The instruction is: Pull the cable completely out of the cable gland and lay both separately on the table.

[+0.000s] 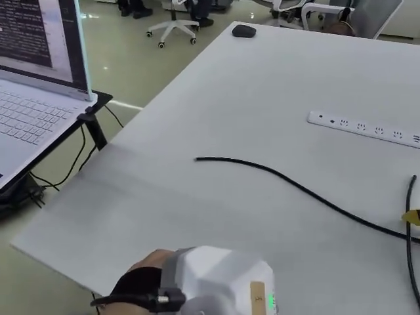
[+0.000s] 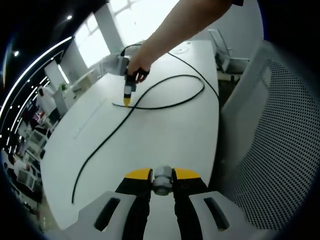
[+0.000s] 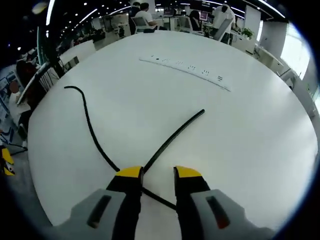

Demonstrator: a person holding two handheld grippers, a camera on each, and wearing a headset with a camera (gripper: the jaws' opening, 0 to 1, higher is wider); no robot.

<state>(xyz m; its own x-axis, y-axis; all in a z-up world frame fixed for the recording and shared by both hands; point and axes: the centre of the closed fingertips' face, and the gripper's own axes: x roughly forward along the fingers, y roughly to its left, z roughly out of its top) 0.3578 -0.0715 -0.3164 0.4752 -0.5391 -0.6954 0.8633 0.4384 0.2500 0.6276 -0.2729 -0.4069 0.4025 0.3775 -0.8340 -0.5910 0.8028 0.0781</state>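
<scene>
A thin black cable (image 1: 295, 186) lies loose on the white table (image 1: 262, 92), one free end toward the laptop. In the left gripper view my left gripper (image 2: 162, 176) is shut on a small grey cable gland (image 2: 162, 182) held over the table's near edge, apart from the cable (image 2: 102, 143). Its white housing (image 1: 220, 285) sits at the bottom of the head view. My right gripper (image 3: 159, 172) stands open low over the spot where the cable (image 3: 172, 141) crosses itself. The same gripper (image 2: 128, 96) appears farther along the table, and its yellow tip (image 1: 412, 216) is at the right edge.
A white power strip (image 1: 364, 126) lies at the table's far right. An open laptop (image 1: 33, 98) on a stand is off the table's left edge. A black mouse (image 1: 243, 30) rests at the far corner. A mesh chair (image 2: 270, 125) stands beside the near edge.
</scene>
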